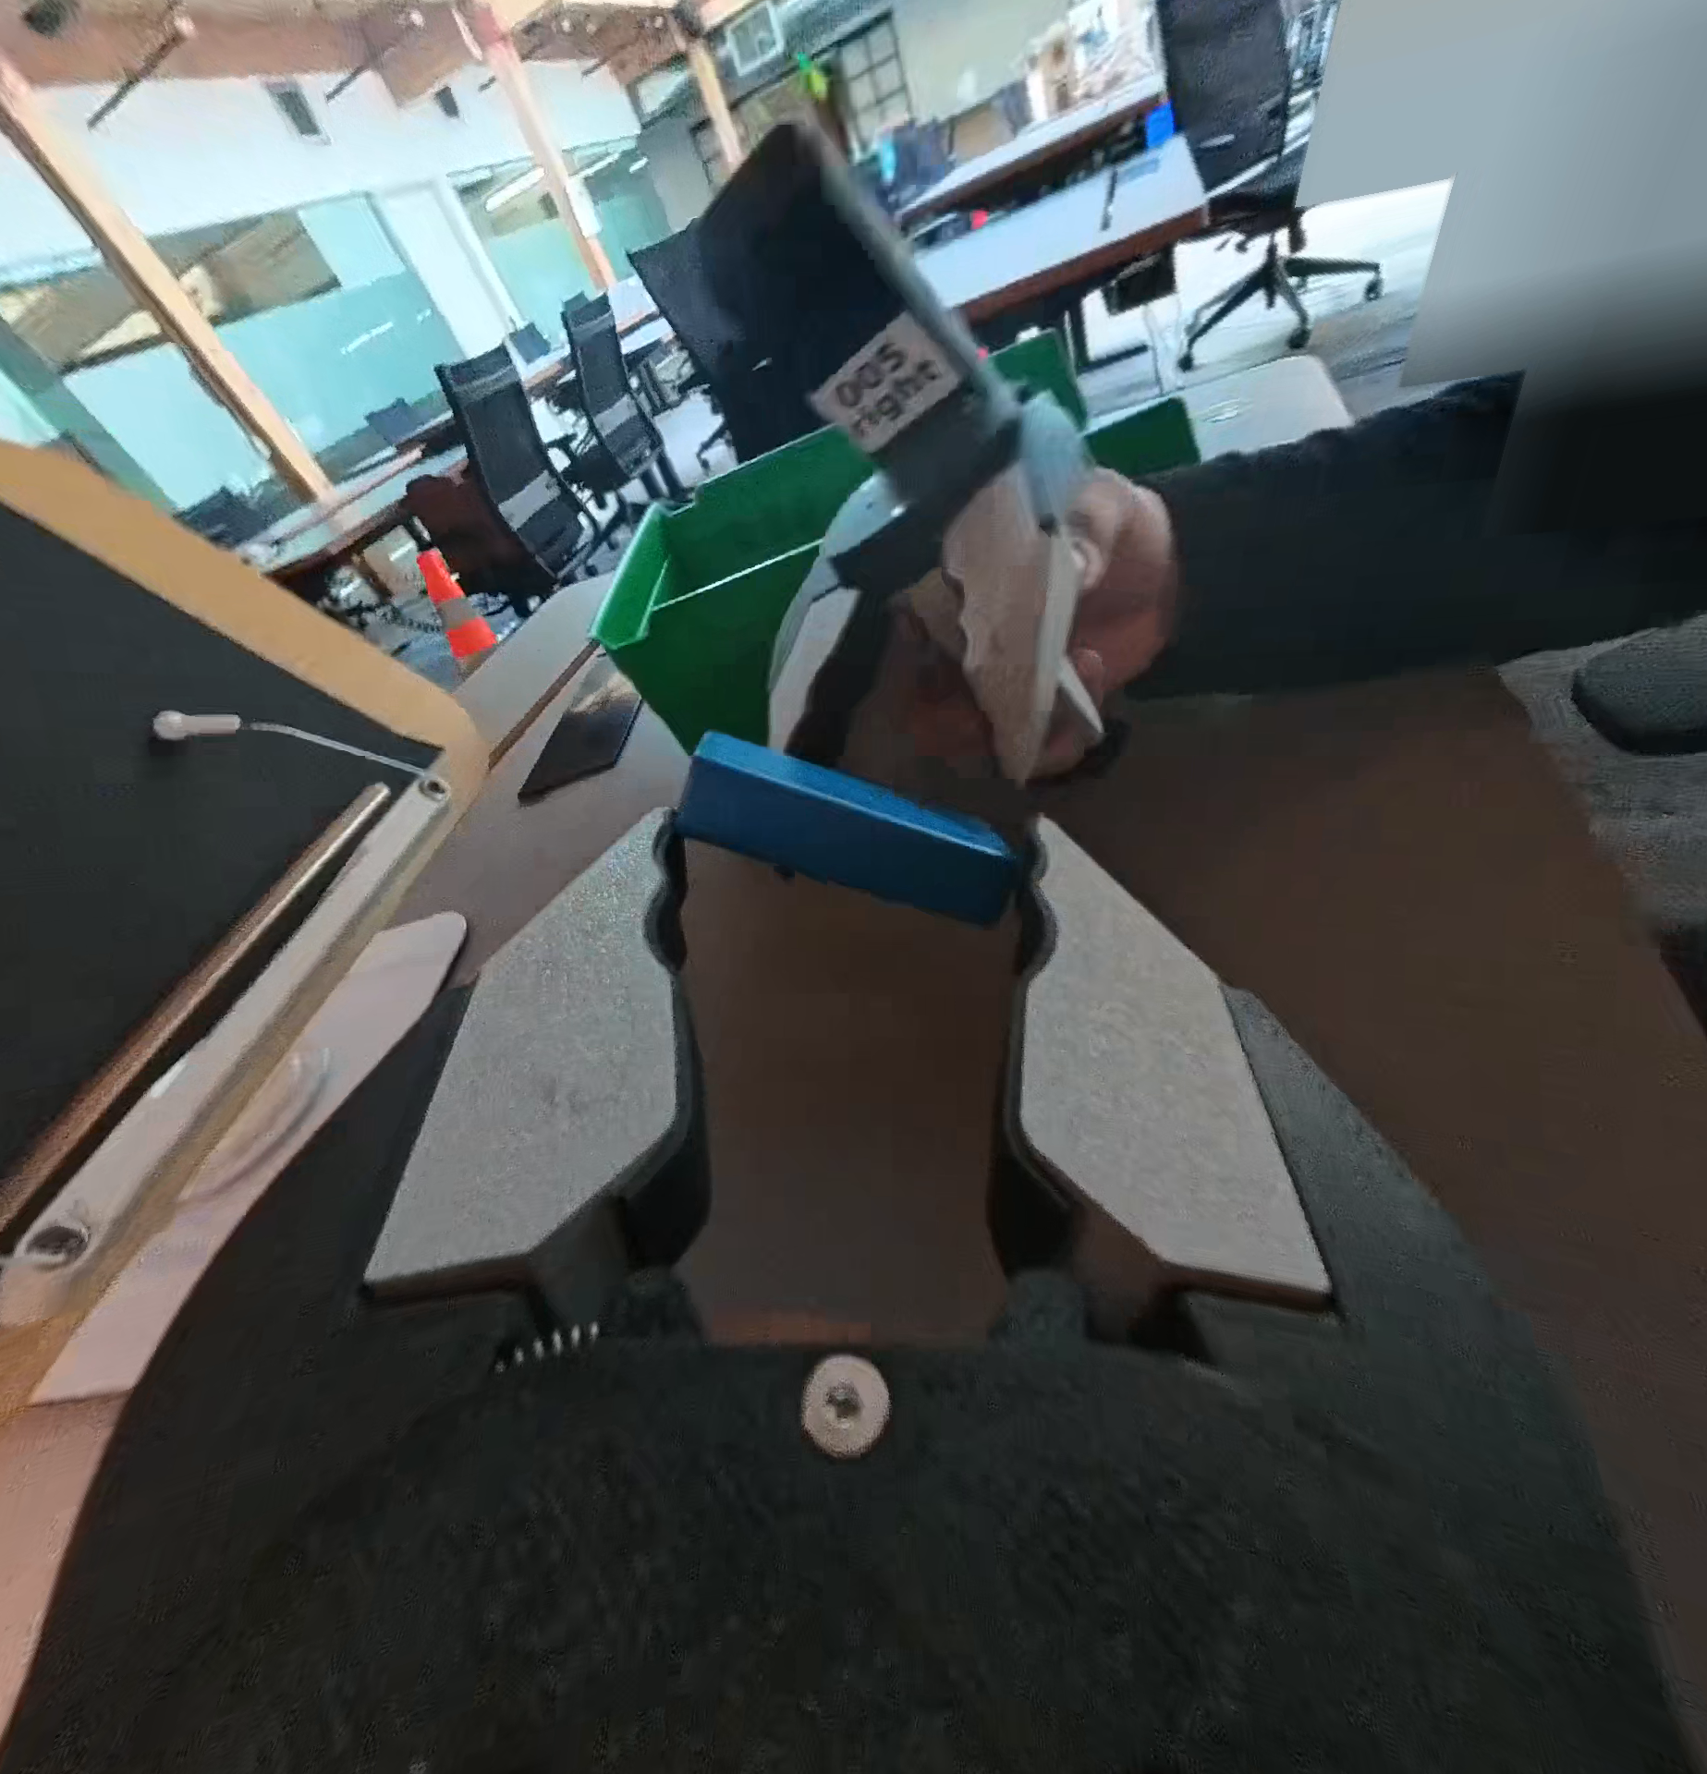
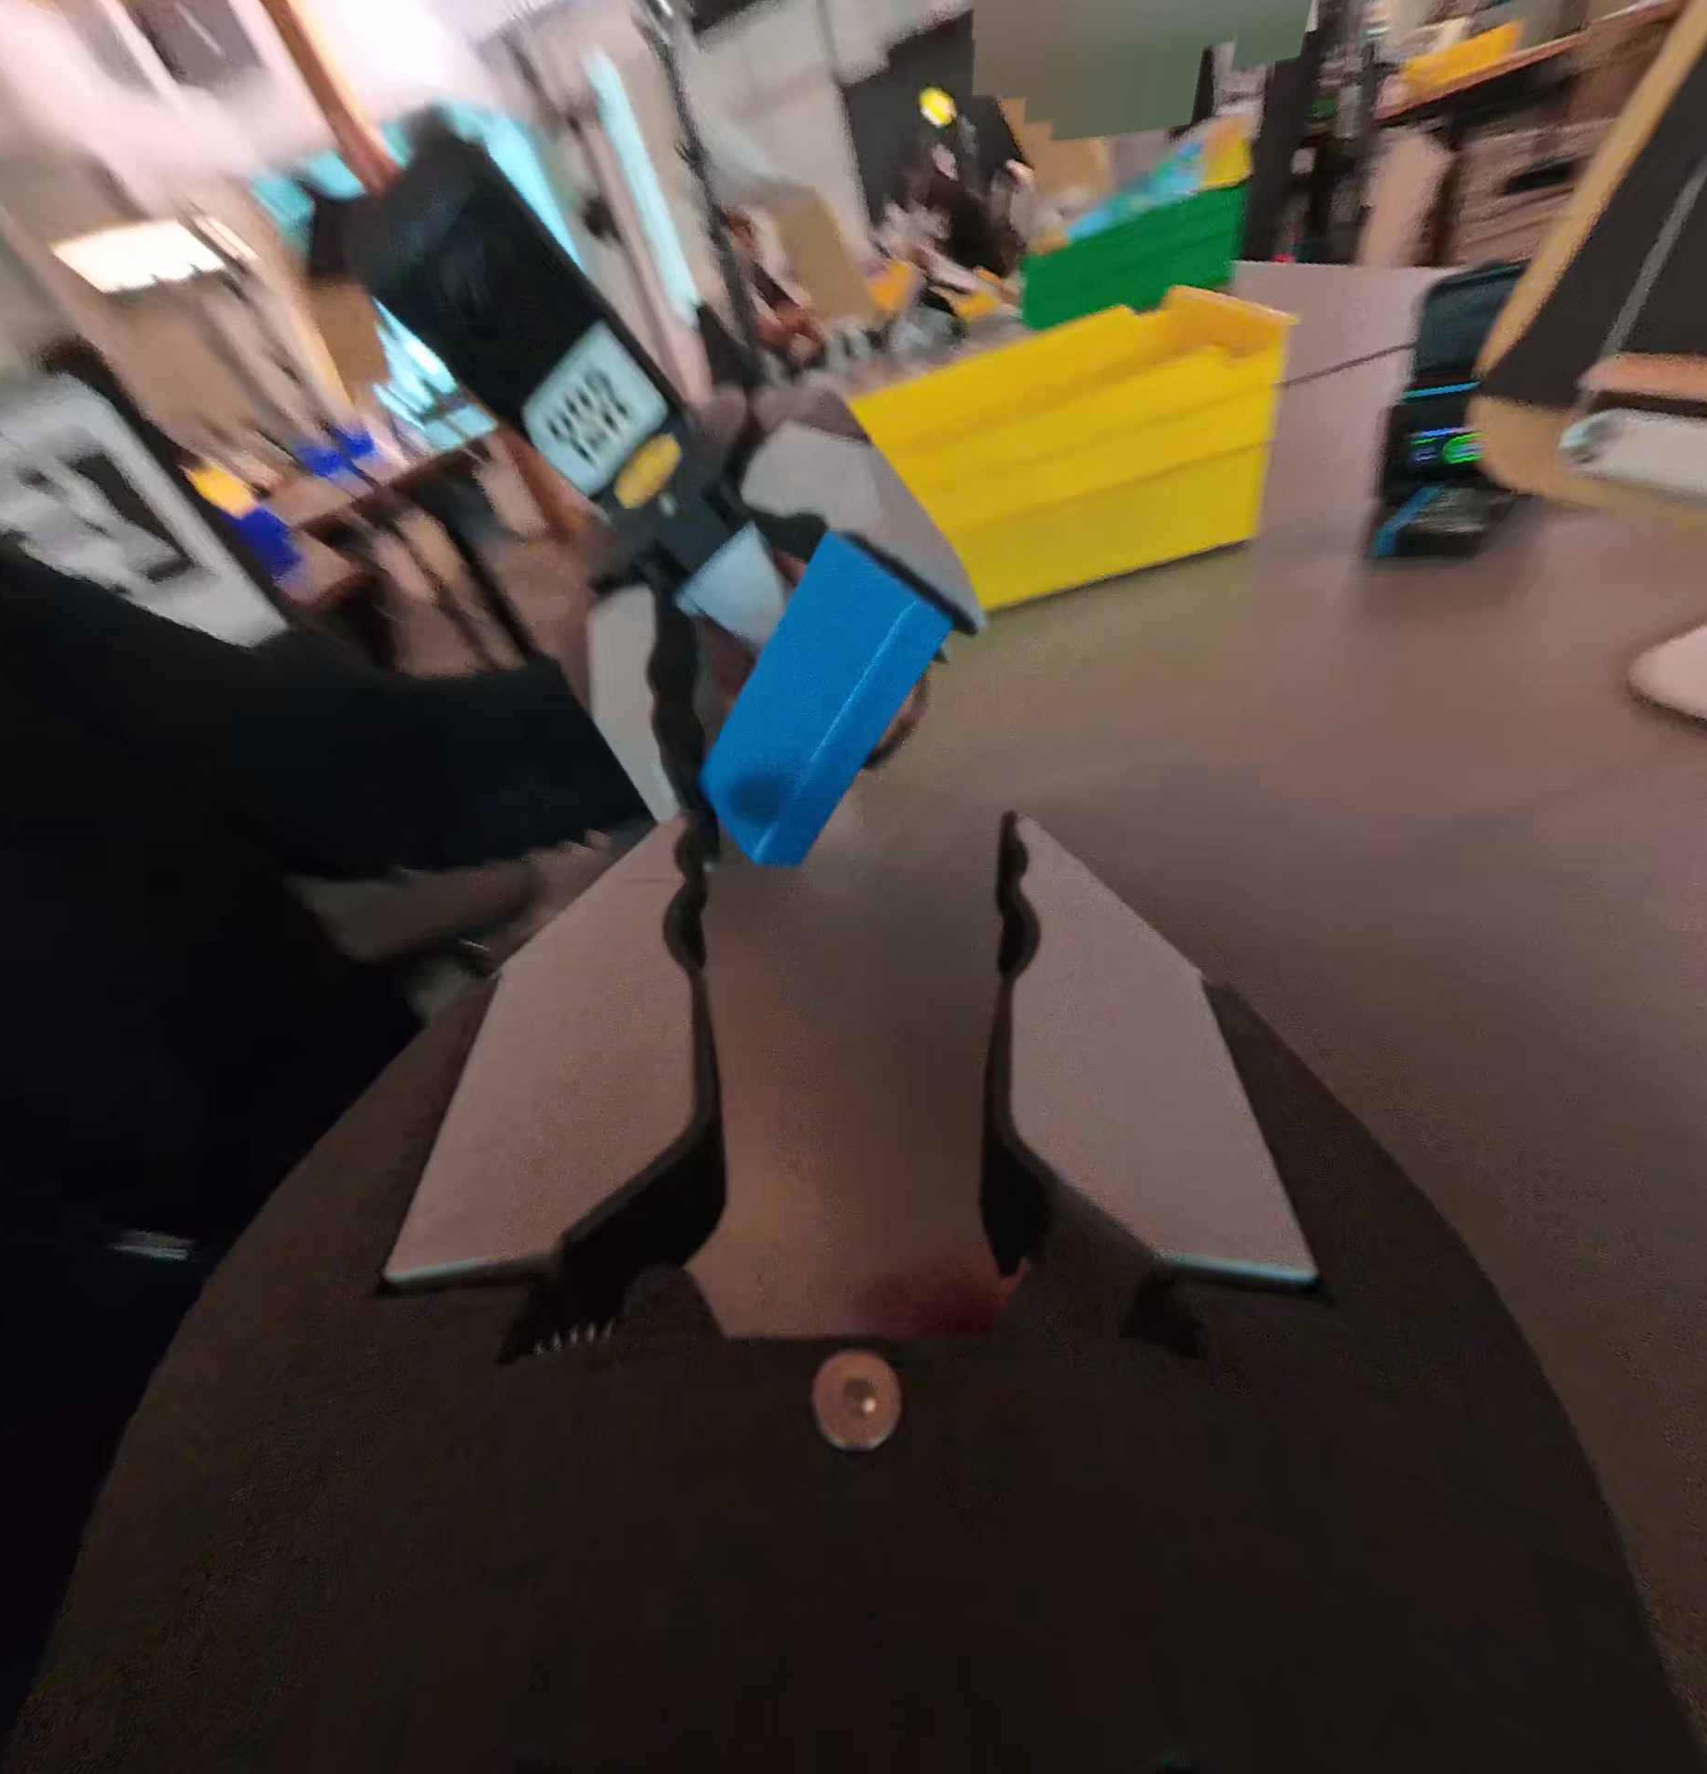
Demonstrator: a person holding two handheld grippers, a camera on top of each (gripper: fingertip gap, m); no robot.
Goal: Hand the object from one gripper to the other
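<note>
A blue rectangular block (image 1: 849, 850) sits crosswise between the fingertips of my left gripper (image 1: 851, 864), which is shut on it above the brown table (image 1: 1358, 960). My right gripper (image 1: 912, 739), held by a hand, hangs just beyond the block with its fingers pointing down. In the right wrist view, my right gripper (image 2: 849, 840) is open and empty. The blue block (image 2: 830, 701) is held by the left gripper (image 2: 820, 710) just ahead of the right gripper's left fingertip (image 2: 686, 854). The block does not lie between the right gripper's fingers.
A green bin (image 1: 715, 614) stands on the table behind the grippers. A black board in a wooden frame (image 1: 158, 768) is at the left. Stacked yellow bins (image 2: 1118, 461) and a black device (image 2: 1435, 451) stand farther off. An orange cone (image 1: 455, 605) and office chairs are beyond.
</note>
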